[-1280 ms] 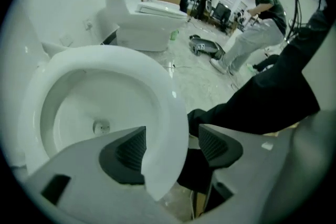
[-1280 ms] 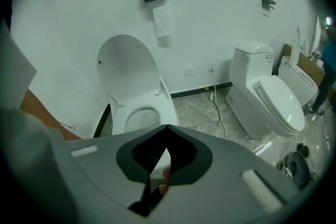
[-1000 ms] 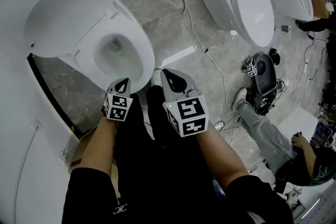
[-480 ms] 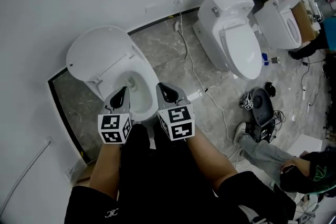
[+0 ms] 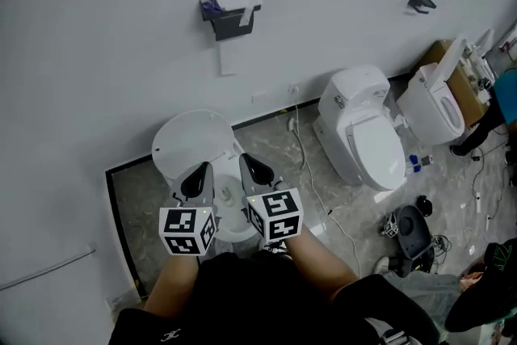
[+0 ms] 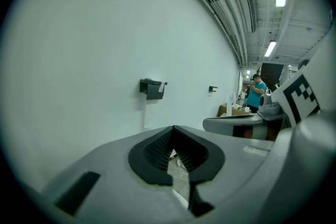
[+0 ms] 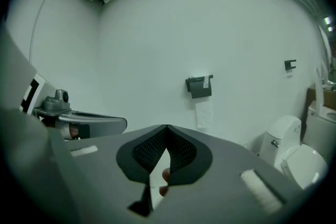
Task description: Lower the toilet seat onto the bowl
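Between both pairs of fingertips nothing is sitting: the left gripper (image 5: 196, 176) and the right gripper (image 5: 255, 168) are each showing jaws pressed together, empty. Just below the tips, the white oval toilet seat (image 5: 234, 229) seems to be lying on the white ceramic bowl (image 5: 229, 194), while the round white lid (image 5: 194, 143) is leaning back beyond them. A careless sweep could be clipping that lid and tipping it forward. Against a second ago, both grippers are riding far higher above the bowl, and a dark wall-mounted paper holder (image 5: 232, 16) is now showing.

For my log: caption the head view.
Left gripper and right gripper, both shut, hover over a toilet with its lid up.
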Demonstrator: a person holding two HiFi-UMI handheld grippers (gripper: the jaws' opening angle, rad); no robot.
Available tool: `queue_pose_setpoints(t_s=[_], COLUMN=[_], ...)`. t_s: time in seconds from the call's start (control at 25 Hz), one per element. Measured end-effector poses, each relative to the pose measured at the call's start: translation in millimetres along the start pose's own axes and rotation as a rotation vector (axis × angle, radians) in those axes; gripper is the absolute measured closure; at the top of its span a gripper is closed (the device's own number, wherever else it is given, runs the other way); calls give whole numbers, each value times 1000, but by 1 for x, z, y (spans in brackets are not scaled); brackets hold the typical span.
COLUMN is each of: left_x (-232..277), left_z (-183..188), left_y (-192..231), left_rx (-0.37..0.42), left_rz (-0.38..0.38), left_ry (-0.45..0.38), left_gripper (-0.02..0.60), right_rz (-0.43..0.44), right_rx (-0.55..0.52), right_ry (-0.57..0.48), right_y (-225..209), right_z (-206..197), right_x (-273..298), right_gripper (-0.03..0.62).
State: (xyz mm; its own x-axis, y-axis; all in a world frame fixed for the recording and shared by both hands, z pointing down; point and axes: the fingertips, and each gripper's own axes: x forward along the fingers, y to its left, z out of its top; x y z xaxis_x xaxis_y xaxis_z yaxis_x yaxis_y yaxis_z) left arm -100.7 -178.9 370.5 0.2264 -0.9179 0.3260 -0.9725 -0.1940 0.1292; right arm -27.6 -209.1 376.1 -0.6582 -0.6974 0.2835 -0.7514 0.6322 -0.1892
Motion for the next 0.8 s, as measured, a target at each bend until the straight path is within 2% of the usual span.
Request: queue_pose_setpoints(t_s=[0.24,0.32,0.48,0.68,0.8], left_x=[-35,-40,-43,-41,-42], left_z=[80,92,100,102,101], left_y=[6,7,6,16,19], left_rx=[101,100,60,108,113], left_rz=[97,103,86,145,154], left_ry=[-113,-131,-152,-159,-149], left_gripper=[572,572,573,574,574], right_rz=[41,40,42,32,21], right_rx=[-17,-47,-80,-89,-93], right_ry=[-123,-149,-175,-163,-148], right_y=[27,33,41,42,41], right_z=[75,94,111,110,107], right_x=[-17,-22,-27,-25,-23], right_gripper=[588,588,588,588,588])
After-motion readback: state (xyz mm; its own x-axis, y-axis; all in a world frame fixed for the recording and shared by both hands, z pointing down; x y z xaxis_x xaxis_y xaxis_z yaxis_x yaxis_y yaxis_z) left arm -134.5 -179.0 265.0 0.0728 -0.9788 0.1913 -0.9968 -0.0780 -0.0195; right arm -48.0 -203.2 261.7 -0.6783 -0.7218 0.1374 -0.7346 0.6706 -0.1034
